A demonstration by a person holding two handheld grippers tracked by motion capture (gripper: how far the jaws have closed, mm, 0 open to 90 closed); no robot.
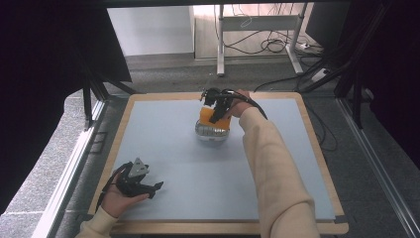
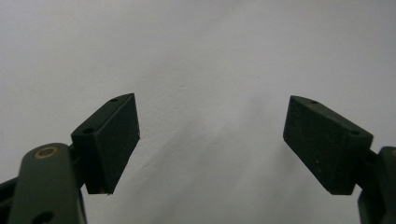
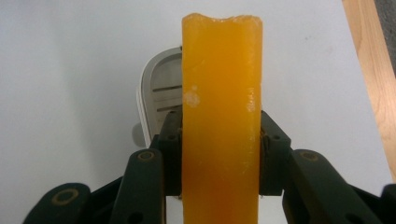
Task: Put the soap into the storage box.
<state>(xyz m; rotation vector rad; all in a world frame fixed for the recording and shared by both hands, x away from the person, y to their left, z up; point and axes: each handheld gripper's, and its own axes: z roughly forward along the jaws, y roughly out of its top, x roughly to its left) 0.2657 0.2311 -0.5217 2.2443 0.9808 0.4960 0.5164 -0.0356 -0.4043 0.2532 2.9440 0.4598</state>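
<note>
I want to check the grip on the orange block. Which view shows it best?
The right gripper view: the orange block stands close-up, clamped between the right tool's jaws. The high view shows it small and partly hidden; the left gripper view faces bare table.

Grey carpet floor, cabled desk legs

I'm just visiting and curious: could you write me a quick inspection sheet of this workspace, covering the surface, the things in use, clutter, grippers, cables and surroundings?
Surface: grey-blue mat on a wood-edged table.
Job's things: orange block held upright above a white and silver object near the far middle.
Clutter: nothing seen.
Grippers: right gripper shut on the orange block; left gripper open, nothing between its jaws, near the front left corner.
Cables: black cable trails from the right gripper; loose cables on the floor beyond.
Surroundings: grey floor, white desk legs, dark curtains.
</note>
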